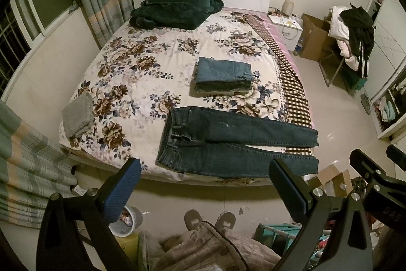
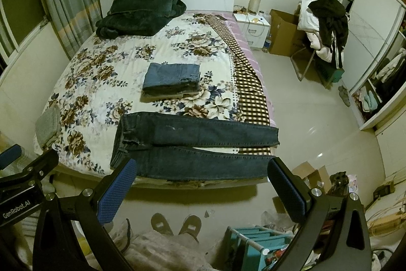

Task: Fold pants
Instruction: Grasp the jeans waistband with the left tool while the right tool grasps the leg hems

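Dark blue jeans (image 1: pixel 228 139) lie flat along the near edge of the floral bed (image 1: pixel 142 67), waistband to the left, both legs stretched to the right. They also show in the right wrist view (image 2: pixel 192 144). My left gripper (image 1: pixel 205 184) is open and empty, held above the floor just short of the bed edge. My right gripper (image 2: pixel 203 184) is open and empty, also just short of the bed edge. The right gripper's body shows at the right of the left wrist view (image 1: pixel 375 177).
A stack of folded jeans (image 1: pixel 223 76) sits mid-bed. A dark green blanket (image 1: pixel 175 4) lies by the headboard, a grey cloth (image 1: pixel 77 114) at the left corner. A checked cloth (image 1: pixel 289 73) runs down the bed's right side. My slippered feet (image 1: pixel 209 219) stand below. Boxes and a teal rack (image 2: pixel 256 240) crowd the floor.
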Available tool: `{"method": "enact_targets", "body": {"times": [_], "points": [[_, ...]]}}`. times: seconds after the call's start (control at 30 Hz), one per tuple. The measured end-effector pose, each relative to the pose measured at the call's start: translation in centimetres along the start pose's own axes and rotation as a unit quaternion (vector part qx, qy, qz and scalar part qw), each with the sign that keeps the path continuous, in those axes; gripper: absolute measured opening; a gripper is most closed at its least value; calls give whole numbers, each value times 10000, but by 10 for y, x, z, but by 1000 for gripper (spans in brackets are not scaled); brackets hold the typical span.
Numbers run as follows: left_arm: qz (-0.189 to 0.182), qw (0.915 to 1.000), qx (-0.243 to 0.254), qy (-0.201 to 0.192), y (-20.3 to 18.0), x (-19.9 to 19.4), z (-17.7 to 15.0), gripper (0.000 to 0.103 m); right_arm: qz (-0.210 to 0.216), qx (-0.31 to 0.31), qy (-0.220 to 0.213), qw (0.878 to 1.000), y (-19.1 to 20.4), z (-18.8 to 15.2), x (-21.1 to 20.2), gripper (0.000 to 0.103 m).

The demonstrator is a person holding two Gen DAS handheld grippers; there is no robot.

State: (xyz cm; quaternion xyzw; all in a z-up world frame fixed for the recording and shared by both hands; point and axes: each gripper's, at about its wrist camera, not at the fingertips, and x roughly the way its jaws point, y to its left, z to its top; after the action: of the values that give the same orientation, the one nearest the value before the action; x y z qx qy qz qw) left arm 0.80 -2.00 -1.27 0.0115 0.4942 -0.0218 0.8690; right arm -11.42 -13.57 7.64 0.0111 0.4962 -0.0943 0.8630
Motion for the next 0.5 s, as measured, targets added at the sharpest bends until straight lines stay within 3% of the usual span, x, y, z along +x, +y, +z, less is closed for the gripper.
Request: {"method": "enact_targets", "body": {"times": [0.27,0.47,0.5], "points": [[140,9998,-95,-39,1,29,0,103,-168,266,241,9992,12,4,38,103],[329,9988,-317,176,23,92,34,103,-548,846,581,9932,0,25,111,103],[334,9984,-366,265,41,104,51,103,-618,962,680,9911,-6,32,128,103]]}}
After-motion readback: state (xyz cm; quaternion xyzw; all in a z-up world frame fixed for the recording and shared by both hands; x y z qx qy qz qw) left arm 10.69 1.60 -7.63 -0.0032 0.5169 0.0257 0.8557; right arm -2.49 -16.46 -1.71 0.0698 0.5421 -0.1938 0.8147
